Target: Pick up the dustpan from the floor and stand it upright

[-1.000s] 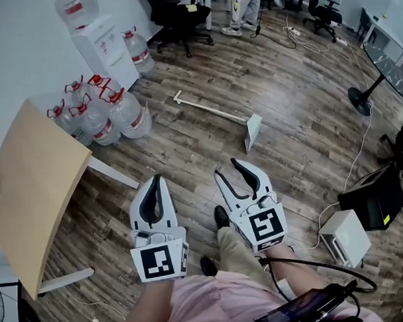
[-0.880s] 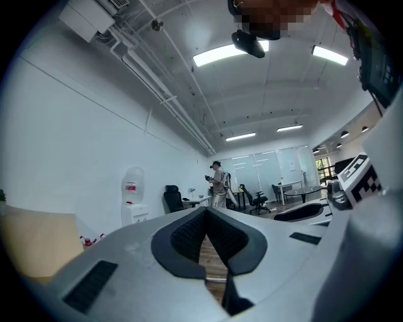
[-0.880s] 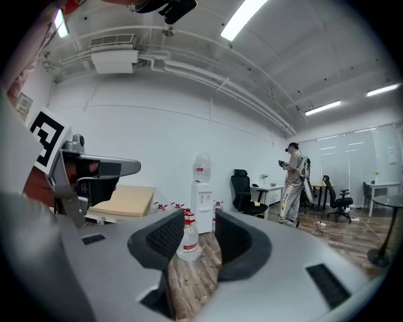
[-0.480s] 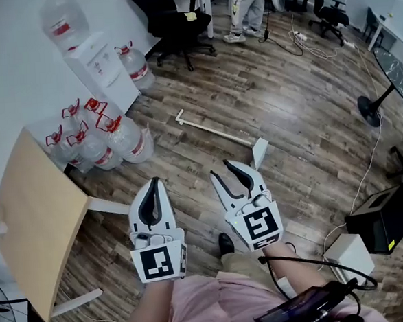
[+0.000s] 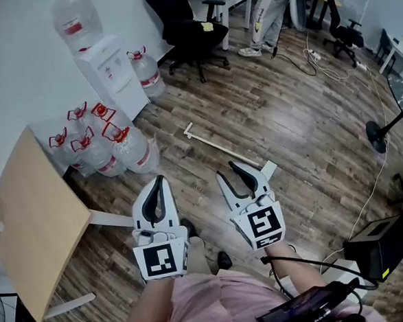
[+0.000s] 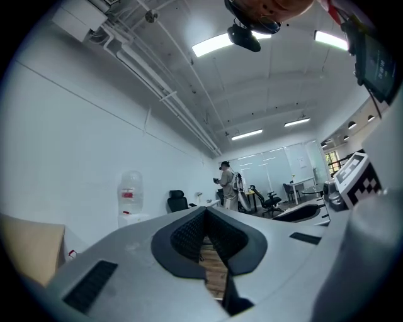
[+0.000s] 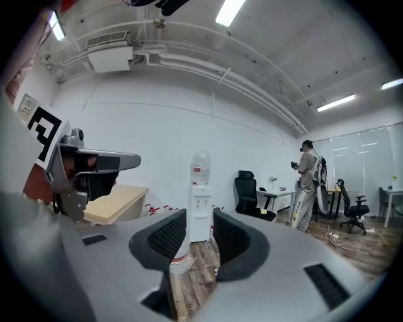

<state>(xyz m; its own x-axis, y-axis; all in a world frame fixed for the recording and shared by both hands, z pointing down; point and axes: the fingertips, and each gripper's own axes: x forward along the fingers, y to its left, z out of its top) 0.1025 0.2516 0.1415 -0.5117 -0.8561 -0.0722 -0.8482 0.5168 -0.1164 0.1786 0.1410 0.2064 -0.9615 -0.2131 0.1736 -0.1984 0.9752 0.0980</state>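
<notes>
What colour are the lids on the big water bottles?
Red lids on the water bottles; the head view shows them best.

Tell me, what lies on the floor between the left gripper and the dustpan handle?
Nothing but bare wooden floor lies between the left gripper and the dustpan handle; the head view shows this stretch.

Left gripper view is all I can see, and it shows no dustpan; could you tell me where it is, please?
Observer: The dustpan lies flat on the floor, near the middle of the head view.
Operator: Thank you. Which gripper is nearer to it?
Observer: The right gripper; the pan end shows just beyond it.
Operator: Is that gripper ready to grasp?
Observer: In the right gripper view its jaws stand apart with nothing between them.
</notes>
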